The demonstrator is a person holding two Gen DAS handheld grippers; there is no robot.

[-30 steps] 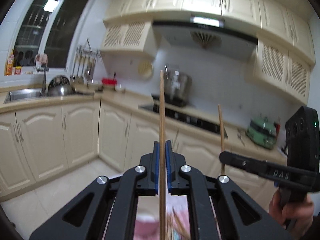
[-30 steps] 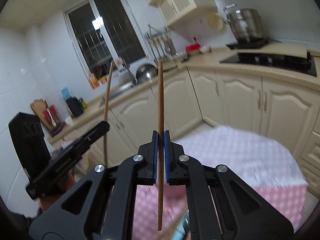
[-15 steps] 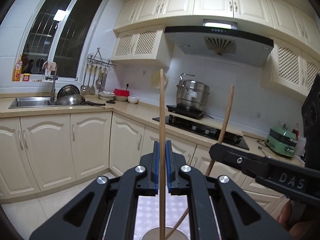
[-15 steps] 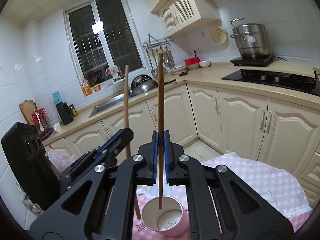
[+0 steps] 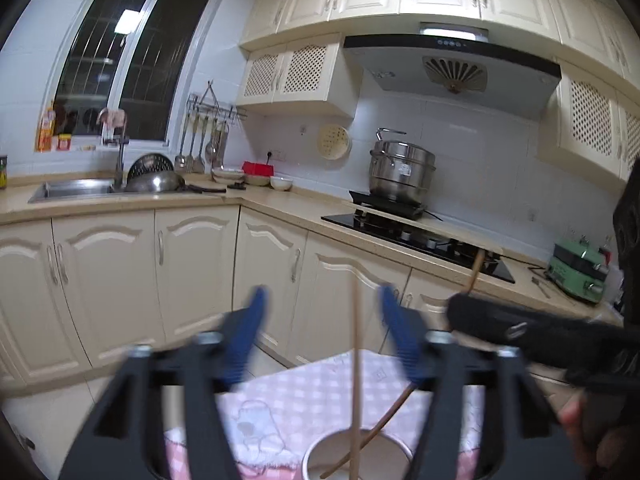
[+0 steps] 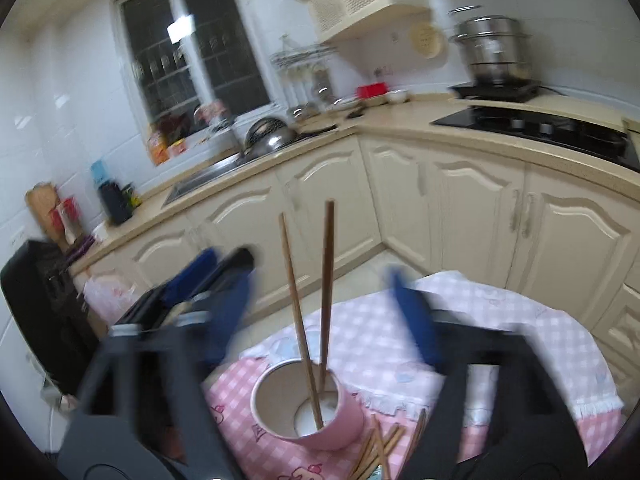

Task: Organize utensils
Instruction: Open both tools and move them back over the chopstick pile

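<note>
Once both jaws had sprung apart, my left gripper (image 5: pixel 320 340) and right gripper (image 6: pixel 320 316) held nothing; the 2 chopsticks (image 6: pixel 326 280) I'd been clamping stood leaning inside the pink cup (image 6: pixel 344 420), with more chopsticks (image 6: pixel 380 452) lying just beside it for sorting.

Brown chopsticks (image 6: pixel 306 300) stand in a pink cup (image 6: pixel 320 428) on pink-and-white checked cloth (image 6: pixel 480 344).

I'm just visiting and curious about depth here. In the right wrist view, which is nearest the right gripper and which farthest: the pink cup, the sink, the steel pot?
1. Pink cup, just ahead on the checked tablecloth, chopsticks in it.
2. Sink, across the floor, left.
3. Steel pot, on the far counter, upper right.
</note>
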